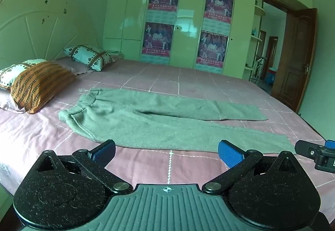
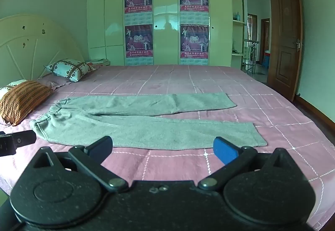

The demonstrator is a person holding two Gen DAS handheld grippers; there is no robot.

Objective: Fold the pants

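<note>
Pants (image 1: 146,120) flat on bed (image 1: 188,166), just beyond both wide-open tongs (image 1: 166,153).

Pants (image 1: 150,117) flat on bed (image 1: 188,78), waistband toward pillows (image 1: 39,86) at left, wardrobe (image 1: 188,21) behind

Grey fleece pants (image 2: 134,124) lie flat and unfolded, legs spread slightly apart, waistband toward the left.
</note>
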